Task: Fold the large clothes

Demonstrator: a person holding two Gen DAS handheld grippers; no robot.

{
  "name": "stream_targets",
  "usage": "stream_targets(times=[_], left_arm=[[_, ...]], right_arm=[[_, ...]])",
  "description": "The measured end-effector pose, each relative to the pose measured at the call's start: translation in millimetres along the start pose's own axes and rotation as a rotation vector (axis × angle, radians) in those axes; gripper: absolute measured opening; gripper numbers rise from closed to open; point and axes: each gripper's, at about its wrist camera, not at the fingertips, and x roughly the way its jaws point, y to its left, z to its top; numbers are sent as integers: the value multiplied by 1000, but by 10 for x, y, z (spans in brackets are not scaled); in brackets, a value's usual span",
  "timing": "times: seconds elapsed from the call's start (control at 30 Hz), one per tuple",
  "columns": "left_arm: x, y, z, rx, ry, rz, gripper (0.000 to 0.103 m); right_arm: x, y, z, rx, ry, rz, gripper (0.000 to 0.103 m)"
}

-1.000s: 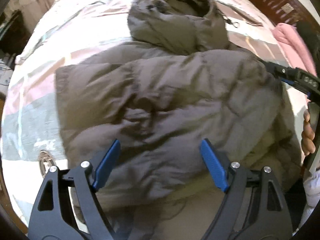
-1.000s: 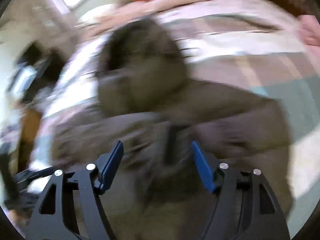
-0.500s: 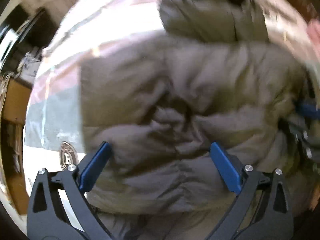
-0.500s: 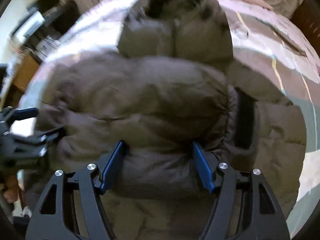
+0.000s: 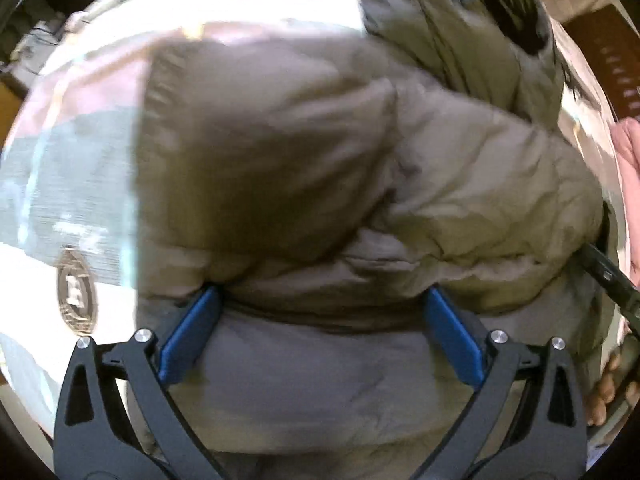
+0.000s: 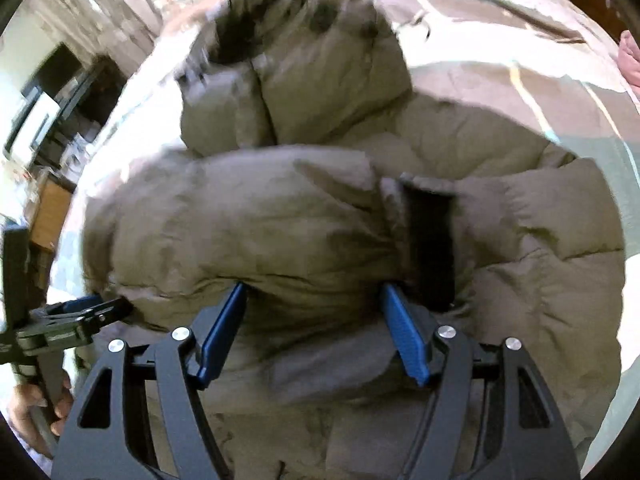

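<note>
I have both tools down low at the near edge of the puffy olive-brown hooded down jacket (image 5: 360, 184), which lies spread on the bed with the pink, grey and white patchwork cover (image 5: 68, 184), hood (image 6: 296, 68) at the far end. A second ago I hovered above it; now the left hand-held gripper (image 5: 320, 320) and the right hand-held gripper (image 6: 312, 320) have pushed in until the blue pads nudge under a rolled bulge of padding. Jaws on both stand wide apart — nothing pinched yet. The sleeve with the dark cuff (image 6: 430, 240) lies across the body just beside my right tool. I judge the hem is bunching up, ready to be pinched and folded toward the hood.
</note>
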Motion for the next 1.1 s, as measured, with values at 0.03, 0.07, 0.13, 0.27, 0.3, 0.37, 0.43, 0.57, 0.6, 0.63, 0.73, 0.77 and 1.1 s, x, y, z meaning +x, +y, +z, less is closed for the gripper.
stream_targets(times=[0.03,0.07,0.13,0.27,0.3,0.37,0.43,0.57,0.6,0.63,0.73,0.77,1.1], left_arm=[[-120,21,-4,-15,-36,-3,101],[-240,33,-12,-25,-68,-26,101],[-468,29,-40,-40,-112,-104,101],[-571,-196,-112,19,-109,-193,101],[-499,-253,-138,34,-85,-188,101],[-315,-361,-153,42,-32,-181,101],[-77,-410,-152,60,33,-158,101],[215,-510,-145,111,77,-63,101],[220,-535,-139,115,75,-50,101],[192,-551,-147,115,66,-46,101],[-95,-666,-181,143,-12,-80,101],[-215,-729,-213,170,-37,-96,101],[125,-910,-494,264,126,-76,101]], right_arm=[[-122,-13,18,2,-40,8,71],[-192,15,32,-5,-67,2,71],[-342,34,68,-30,-111,-26,72],[-302,-25,29,2,-58,-45,72],[-319,-115,-14,16,-39,-44,72],[-213,-199,-57,37,8,-59,72],[-66,-203,-76,21,51,-108,72],[221,-185,-172,-26,141,-182,77],[231,-182,-177,-33,139,-190,78],[213,-170,-174,-40,133,-198,78],[12,-118,-175,-39,95,-225,78],[-65,-87,-195,-48,82,-223,78],[167,-101,-656,-155,242,-284,78]])
